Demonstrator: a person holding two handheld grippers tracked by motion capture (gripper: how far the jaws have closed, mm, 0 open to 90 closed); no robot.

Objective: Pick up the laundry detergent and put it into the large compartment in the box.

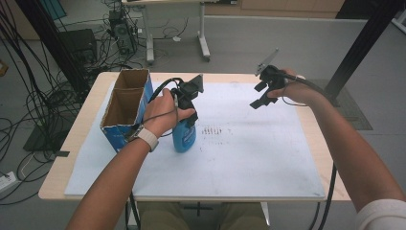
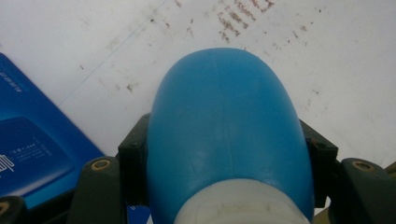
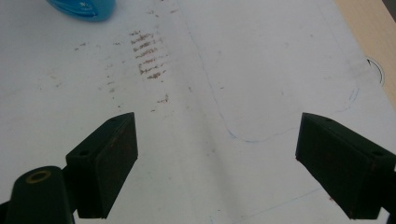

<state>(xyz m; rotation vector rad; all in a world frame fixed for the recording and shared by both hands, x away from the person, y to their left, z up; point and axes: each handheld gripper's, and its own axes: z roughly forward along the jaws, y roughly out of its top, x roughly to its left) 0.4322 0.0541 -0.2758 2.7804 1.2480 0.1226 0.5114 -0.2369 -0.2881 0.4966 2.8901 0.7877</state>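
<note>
on the white mat (image 1: 249, 158) we see the blue bottle (image 1: 184, 136) standing upright, just right of the open blue carton (image 1: 125, 108). our left gripper (image 1: 187, 108) comes down on the bottle from above, jaws pinching its blue body on both sides. our right gripper (image 1: 261, 96) hangs over the mat's far right part, well apart from the bottle, jaws spread with nothing between them.

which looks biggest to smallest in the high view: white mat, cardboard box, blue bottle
1. white mat
2. cardboard box
3. blue bottle, partly hidden by the left gripper clamped on it
</note>
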